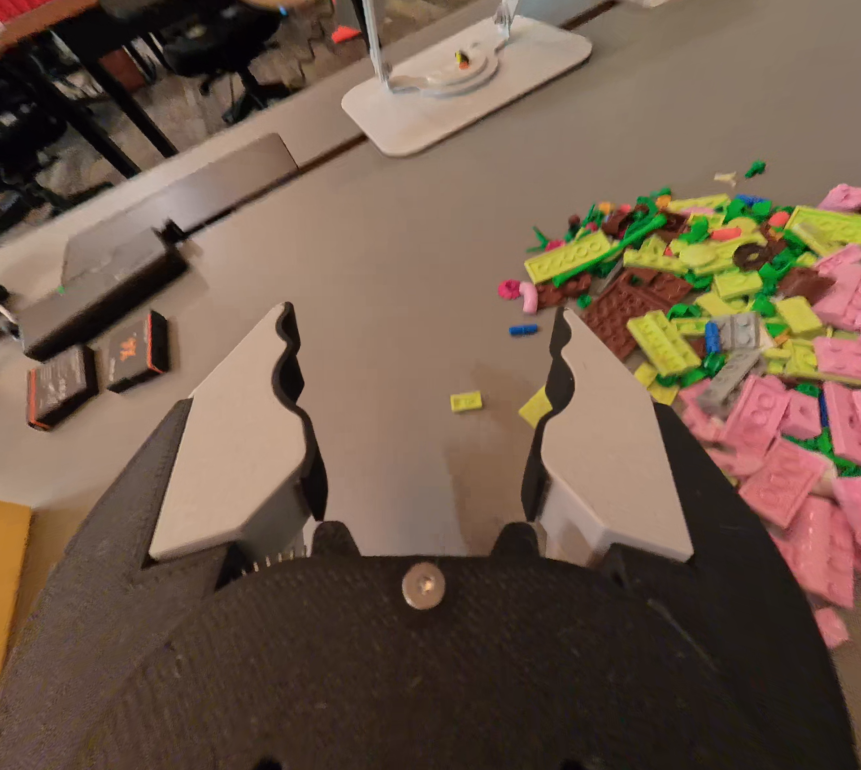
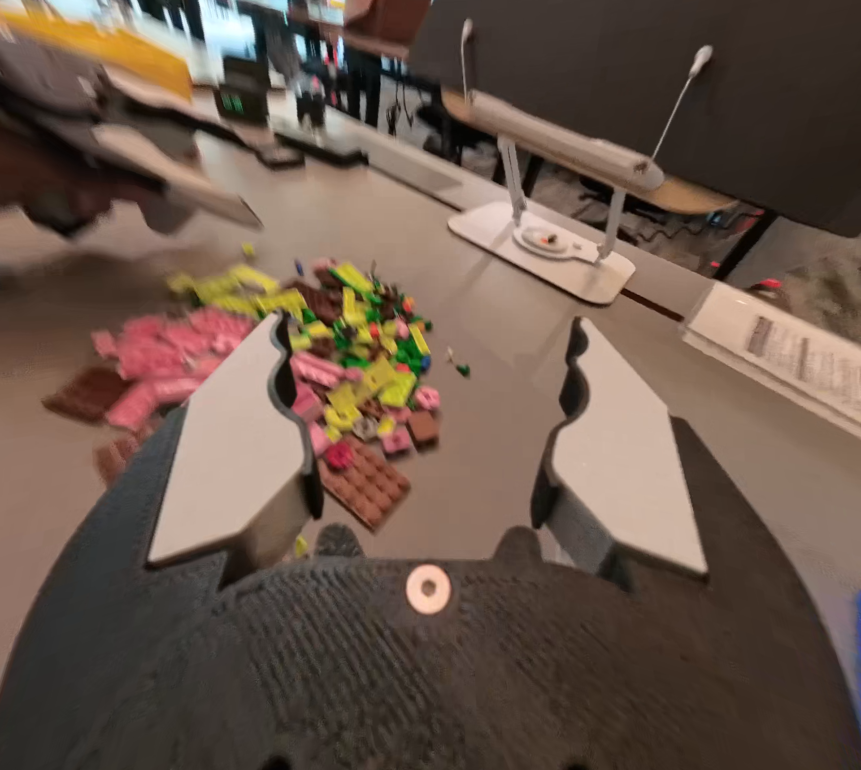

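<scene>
A pile of toy bricks (image 1: 727, 305), lime, pink, brown and green, lies on the grey table (image 1: 396, 235). My left gripper (image 1: 424, 314) is open and empty, held above the table just left of the pile. A small lime plate (image 1: 466, 401) lies loose between its fingers' lines, and a small blue piece (image 1: 523, 329) lies near its right fingertip. My right gripper (image 2: 426, 323) is open and empty above the near side of the pile (image 2: 326, 351). A brown studded plate (image 2: 368, 484) lies by its left finger. The left gripper (image 2: 186, 184) shows blurred at the far left.
A white lamp base (image 1: 466, 95) with thin arms stands at the table's far edge and also shows in the right wrist view (image 2: 545, 249). Two black battery-like blocks (image 1: 98, 370) and a dark box (image 1: 98, 286) lie left. A white sheet holder (image 2: 782, 356) stands right. Chairs stand beyond.
</scene>
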`<state>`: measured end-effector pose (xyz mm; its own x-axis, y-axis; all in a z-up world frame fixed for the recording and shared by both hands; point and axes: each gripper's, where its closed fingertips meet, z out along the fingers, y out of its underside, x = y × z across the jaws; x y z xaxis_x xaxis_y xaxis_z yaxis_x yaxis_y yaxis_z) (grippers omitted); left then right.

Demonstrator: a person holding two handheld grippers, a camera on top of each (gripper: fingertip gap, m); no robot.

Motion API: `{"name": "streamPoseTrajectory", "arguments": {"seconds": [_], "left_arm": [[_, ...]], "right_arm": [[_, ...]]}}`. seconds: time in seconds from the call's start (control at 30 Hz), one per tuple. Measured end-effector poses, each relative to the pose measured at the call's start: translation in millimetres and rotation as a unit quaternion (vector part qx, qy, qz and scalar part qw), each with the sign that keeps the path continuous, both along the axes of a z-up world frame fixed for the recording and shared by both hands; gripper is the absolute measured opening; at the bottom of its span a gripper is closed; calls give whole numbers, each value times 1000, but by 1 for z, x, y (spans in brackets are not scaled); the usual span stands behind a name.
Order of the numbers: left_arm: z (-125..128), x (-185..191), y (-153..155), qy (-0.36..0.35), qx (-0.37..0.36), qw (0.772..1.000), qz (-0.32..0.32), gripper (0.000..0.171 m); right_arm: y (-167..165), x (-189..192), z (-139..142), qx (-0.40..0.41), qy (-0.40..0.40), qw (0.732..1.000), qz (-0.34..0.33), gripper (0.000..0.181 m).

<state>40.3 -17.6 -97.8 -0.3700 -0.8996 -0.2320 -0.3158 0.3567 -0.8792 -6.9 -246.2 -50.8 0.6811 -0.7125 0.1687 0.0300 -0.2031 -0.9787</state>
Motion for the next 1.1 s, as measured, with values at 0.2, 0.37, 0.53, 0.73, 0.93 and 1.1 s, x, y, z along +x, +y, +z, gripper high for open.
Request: {"name": "streamPoseTrajectory", "arguments": {"seconds": [0.2,0.37,0.53,0.73,0.93,1.1], "left_arm": [[64,25,-26,-70,18,997,6,101],[74,62,-7,-121,90,986,77,41],[55,62,24,-145,144,970,133,0],[32,63,50,-112,130,974,147,0],[22,72,64,-114,203,948,216,0],[12,74,60,-94,259,934,228,0]], "right_arm": [[58,-14,62,97,-41,991,84,107],[111,-5,96,23,-135,986,100,105],[143,5,81,21,-140,984,111,62],[126,7,50,2,-179,979,92,7],[170,-42,23,-144,-274,936,169,8],[192,-67,-1,-209,-293,914,188,58]]}}
